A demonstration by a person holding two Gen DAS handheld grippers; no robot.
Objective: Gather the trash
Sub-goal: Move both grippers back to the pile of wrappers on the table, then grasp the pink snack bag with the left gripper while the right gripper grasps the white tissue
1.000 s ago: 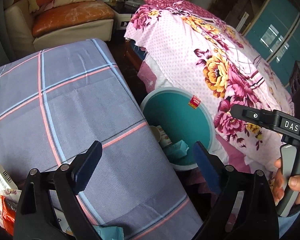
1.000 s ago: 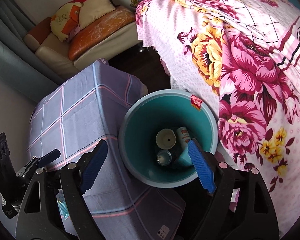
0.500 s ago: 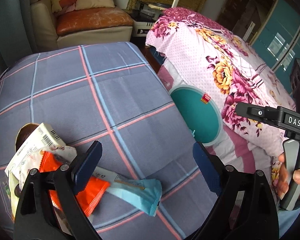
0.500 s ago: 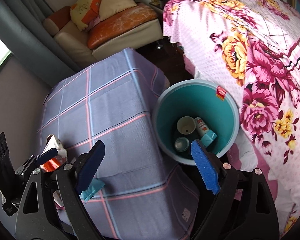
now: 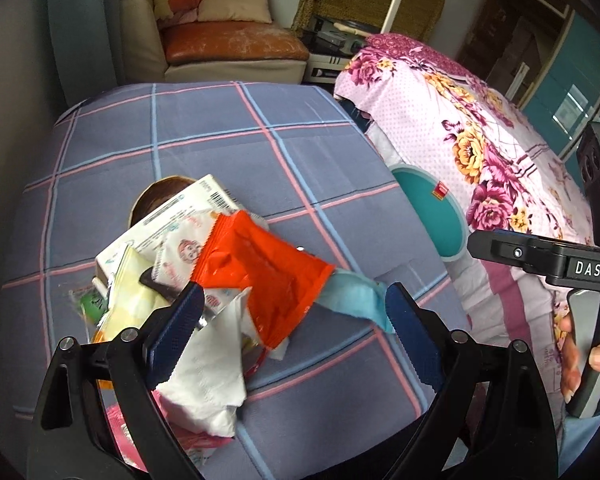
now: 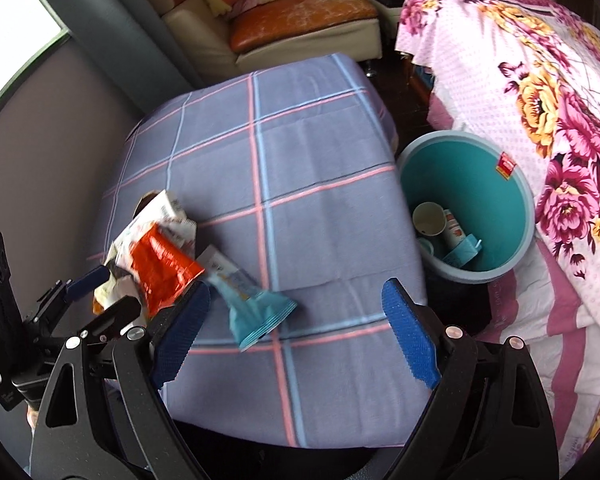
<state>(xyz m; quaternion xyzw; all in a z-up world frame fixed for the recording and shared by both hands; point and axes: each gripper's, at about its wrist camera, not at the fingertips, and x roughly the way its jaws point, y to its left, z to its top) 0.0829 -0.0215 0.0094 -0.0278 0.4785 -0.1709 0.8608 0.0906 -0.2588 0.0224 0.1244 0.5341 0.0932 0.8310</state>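
Hovering spread wide and empty, the left gripper frames a crinkled orange foil wrapper; the right gripper gapes near the round teal plastic bin.

Wrapper heap on table (plaid-clothed)

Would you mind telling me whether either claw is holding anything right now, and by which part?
Nothing is held: the left claw and right claw are both open, above the loose wrappers.
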